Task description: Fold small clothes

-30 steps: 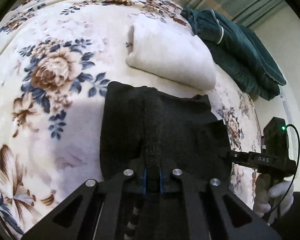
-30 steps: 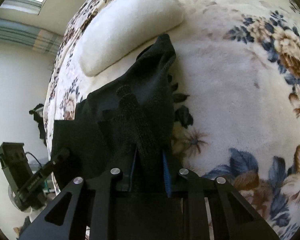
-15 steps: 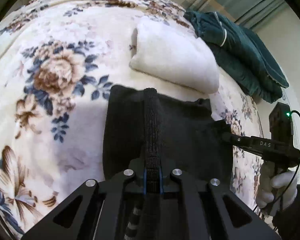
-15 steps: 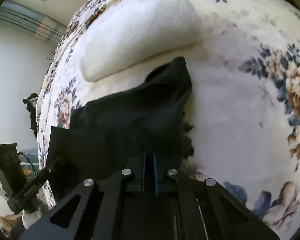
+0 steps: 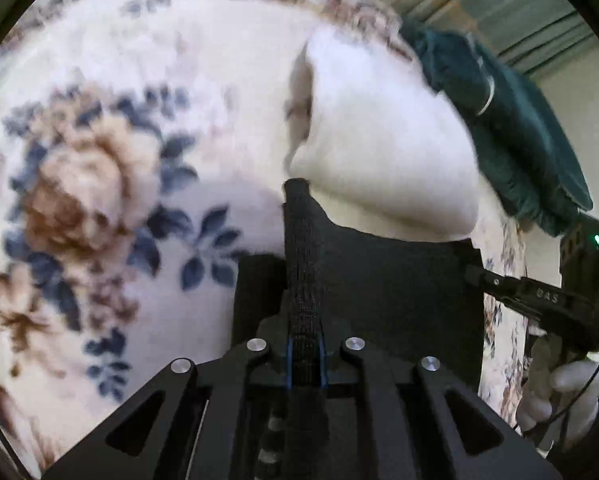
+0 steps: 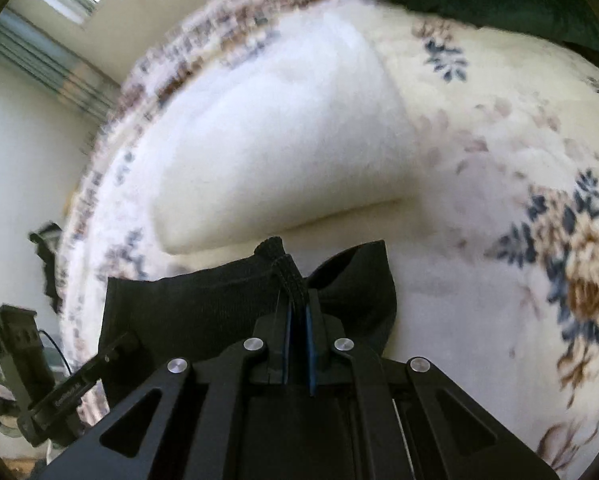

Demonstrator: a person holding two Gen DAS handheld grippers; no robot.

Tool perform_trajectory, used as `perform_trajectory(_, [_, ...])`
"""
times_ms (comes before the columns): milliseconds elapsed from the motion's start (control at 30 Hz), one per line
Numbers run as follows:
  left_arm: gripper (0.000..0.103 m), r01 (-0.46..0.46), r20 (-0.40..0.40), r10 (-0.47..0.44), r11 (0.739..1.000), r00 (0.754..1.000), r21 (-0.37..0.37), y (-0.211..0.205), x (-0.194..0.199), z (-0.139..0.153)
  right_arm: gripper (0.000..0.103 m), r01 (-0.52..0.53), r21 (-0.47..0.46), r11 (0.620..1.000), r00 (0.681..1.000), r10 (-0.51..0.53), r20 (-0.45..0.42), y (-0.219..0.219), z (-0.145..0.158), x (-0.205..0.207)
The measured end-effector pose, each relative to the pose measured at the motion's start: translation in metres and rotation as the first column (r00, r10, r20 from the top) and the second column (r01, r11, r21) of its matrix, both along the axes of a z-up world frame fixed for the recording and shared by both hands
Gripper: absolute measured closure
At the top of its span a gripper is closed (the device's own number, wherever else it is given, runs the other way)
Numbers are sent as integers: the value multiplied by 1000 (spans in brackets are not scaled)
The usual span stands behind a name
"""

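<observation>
A small black knit garment hangs stretched between my two grippers above the floral blanket. My left gripper is shut on its ribbed edge, which sticks up between the fingers. My right gripper is shut on the other end of the garment. The right gripper also shows at the right of the left wrist view, and the left gripper at the lower left of the right wrist view. The garment's lower part is hidden behind the grippers.
A folded white fleece item lies just beyond the garment; it also shows in the right wrist view. A dark green garment is piled at the bed's far right. Curtains and a wall stand behind.
Both grippers have carried the black garment forward, toward the white fleece item, which now looms larger. The garment has been pulled tighter between them. Both views are motion-blurred.
</observation>
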State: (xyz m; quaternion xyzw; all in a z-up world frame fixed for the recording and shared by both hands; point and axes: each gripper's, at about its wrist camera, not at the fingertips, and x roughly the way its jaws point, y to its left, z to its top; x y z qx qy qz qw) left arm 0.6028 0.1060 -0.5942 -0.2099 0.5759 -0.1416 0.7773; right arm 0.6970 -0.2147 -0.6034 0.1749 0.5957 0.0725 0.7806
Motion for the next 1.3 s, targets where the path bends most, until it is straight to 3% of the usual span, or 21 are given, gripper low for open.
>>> perform_trajectory(33, [92,-1,-19,1,1000,1000,9,0,-1,-1,97,-9,-14,1000,999,9,-38,2,-8,6])
perform_trajectory(100, [74,-9,-21,9,1000,1000,-25,5,-12,5,92,-17,-24,1000,995,15,-97,1,-18,10])
perform_trajectory(167, [33,-56,-11,55,996,998,-66,18,-31,19,88,-13,20,1000,992,15,-125,-8,-19,5])
perform_trajectory(200, [29,-80,-15,78,993,997,-86,25,-40,23,71,-8,43,999,991,14,-131,-15,-17,0])
perform_trajectory(233, [29,-117,-16,116,986,993,-120,35,-54,29,46,-4,55,998,990,12,-141,-22,-15,-6])
perform_trajectory(267, [28,-157,-25,155,976,988,-150,45,-66,32,36,4,86,996,989,9,-146,-30,-13,-12])
perform_trajectory(300, [28,-205,-42,201,961,979,-186,55,-82,35,28,11,126,992,988,8,-153,-38,-14,-18])
perform_trajectory(367, [28,-269,-60,262,935,963,-231,69,-119,39,25,36,204,978,981,4,-194,-56,-16,-36])
perform_trajectory(467, [25,-359,-95,347,890,933,-281,74,-179,37,11,57,287,956,970,15,-242,-74,-24,-56])
perform_trajectory(567, [24,-425,-141,401,849,905,-314,58,-232,26,11,25,317,948,958,69,-279,-83,-37,-68])
perform_trajectory(700, [24,-444,-215,391,826,895,-347,15,-260,-6,11,-32,363,931,942,149,-300,-82,-60,-57])
perform_trajectory(867, [24,-475,-243,408,759,880,-445,-25,-239,-35,11,-68,447,892,927,223,-303,-59,-90,-16])
perform_trajectory(967, [24,-514,-238,456,740,858,-434,-34,-222,-47,11,-46,506,861,914,241,-327,-42,-115,6])
perform_trajectory(1000, [24,-534,-237,479,736,845,-416,-35,-217,-51,10,-45,520,853,913,246,-325,-36,-121,13])
perform_trajectory(1067, [24,-580,-229,538,689,811,-435,-32,-211,-54,11,-41,555,831,915,255,-314,-23,-127,22])
perform_trajectory(1100, [24,-601,-222,568,664,793,-445,-30,-210,-53,17,-35,571,820,915,255,-311,-18,-129,25])
perform_trajectory(1133, [26,-622,-228,592,637,773,-456,-28,-209,-51,34,-29,575,817,919,248,-305,-13,-129,26])
perform_trajectory(1167, [54,-632,-229,603,627,764,-455,-26,-208,-48,45,-27,562,826,920,241,-310,-9,-130,26])
perform_trajectory(1200, [68,-635,-229,604,635,763,-441,-23,-207,-45,64,-33,536,844,920,235,-314,-5,-132,24])
perform_trajectory(1233, [72,-623,-227,593,637,772,-454,-18,-206,-42,76,-38,520,853,921,232,-312,-3,-133,22])
perform_trajectory(1300, [76,-596,-216,567,658,794,-461,-9,-204,-31,83,-19,521,853,931,206,-302,-6,-131,12])
